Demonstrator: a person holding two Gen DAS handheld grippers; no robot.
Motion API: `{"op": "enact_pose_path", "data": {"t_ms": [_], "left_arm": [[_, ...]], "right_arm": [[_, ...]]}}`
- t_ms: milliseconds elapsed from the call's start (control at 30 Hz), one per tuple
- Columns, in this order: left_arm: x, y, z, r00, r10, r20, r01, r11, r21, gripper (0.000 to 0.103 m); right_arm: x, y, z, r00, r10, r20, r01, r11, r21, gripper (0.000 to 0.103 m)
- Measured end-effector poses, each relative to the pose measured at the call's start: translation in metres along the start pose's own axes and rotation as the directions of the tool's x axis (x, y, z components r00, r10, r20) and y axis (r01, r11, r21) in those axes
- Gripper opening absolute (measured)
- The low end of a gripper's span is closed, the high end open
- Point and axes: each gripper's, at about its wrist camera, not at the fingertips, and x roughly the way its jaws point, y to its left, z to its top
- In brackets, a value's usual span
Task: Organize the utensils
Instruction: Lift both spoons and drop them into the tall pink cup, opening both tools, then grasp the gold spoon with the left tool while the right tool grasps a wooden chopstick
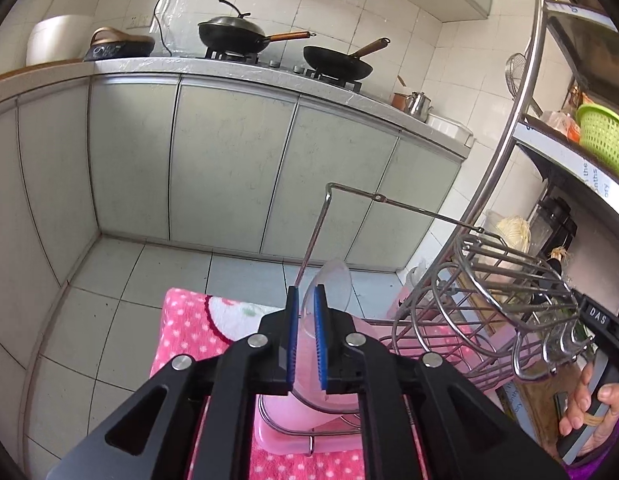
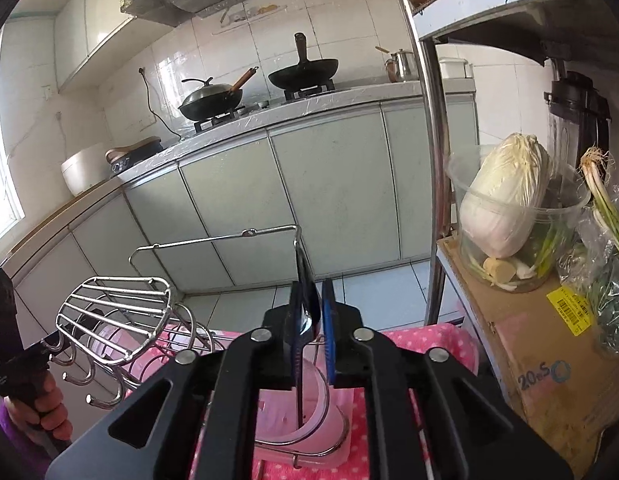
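1. Clear spoon stands between the pads of the left gripper, right above the pink cup. Its bowl is up, just above the pad tips. Its handle runs down through the gap toward the cup's mouth.
2. We read its long axis as steep, nearly upright, leaning a little away from us over the cup.
3. The left jaws stand narrow. We see slim gaps beside the handle, so the pads do not seem to press it.
4. A metal spoon is in the right gripper, also above the cup. Its thin stem drops into the cup and its upper end points up past the pad tips.
5. The right jaws are narrow too. The spoon leans on one pad with clear daylight to the other, so nothing is clamped.
6. Each spoon lies straight ahead of its own gripper, so neither hand has to reach across the cup.
7. We judge that the coming move turns on each axis staying steep, so that backing the grippers up and away from the cup does not drag a spoon out.
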Motion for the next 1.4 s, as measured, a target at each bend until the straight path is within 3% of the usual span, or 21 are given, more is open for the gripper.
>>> {"op": "enact_pose_path", "data": {"t_ms": [67,100,233,467,700,833,967,1067,1200,1267,1400], "left_arm": [[-0.005,0.003,0.002,1.000,-0.008,0.010,0.009,1.000,-0.019,0.020],[-0.008,0.004,0.003,1.000,-0.010,0.015,0.010,1.000,-0.025,0.023],[-0.021,0.007,0.009,0.999,-0.009,0.043,0.011,0.999,-0.039,0.030],[-0.059,0.013,0.009,0.997,-0.029,0.077,0.034,0.998,-0.060,0.032],[-0.093,0.009,-0.020,0.997,-0.071,0.017,0.072,0.997,-0.043,0.032],[-0.090,0.002,-0.047,0.990,-0.109,-0.093,0.106,0.994,-0.039,0.032],[-0.066,-0.010,-0.082,0.950,-0.149,-0.274,0.145,0.989,-0.035,0.022],[-0.041,-0.019,-0.115,0.889,-0.147,-0.434,0.150,0.988,-0.029,0.016],[-0.010,-0.021,-0.146,0.814,-0.153,-0.560,0.128,0.988,-0.084,0.016],[0.001,-0.025,-0.156,0.794,-0.135,-0.593,0.112,0.991,-0.076,0.015],[0.020,-0.034,-0.169,0.770,-0.059,-0.635,0.061,0.998,-0.018,0.015]], "right_arm": [[-0.003,0.000,0.000,1.000,0.011,0.005,-0.011,1.000,0.002,0.036],[-0.006,0.001,0.000,1.000,0.010,0.015,-0.010,1.000,-0.002,0.038],[-0.021,0.003,0.003,0.999,0.000,0.040,0.000,1.000,-0.010,0.039],[-0.066,0.000,-0.004,0.996,-0.027,0.088,0.025,1.000,0.019,0.039],[-0.101,0.008,-0.056,1.000,-0.016,-0.002,0.016,0.998,0.052,0.039],[-0.096,0.014,-0.094,0.992,0.002,-0.125,0.006,0.998,0.061,0.039],[-0.090,0.017,-0.123,0.981,0.027,-0.195,-0.009,0.996,0.089,0.039],[-0.085,0.018,-0.140,0.971,0.046,-0.235,-0.020,0.993,0.113,0.039],[-0.081,0.024,-0.154,0.959,0.054,-0.279,-0.025,0.994,0.106,0.039],[-0.079,0.024,-0.157,0.952,0.071,-0.297,-0.038,0.992,0.117,0.039],[-0.077,0.025,-0.162,0.943,0.097,-0.319,-0.058,0.990,0.132,0.039]]}}
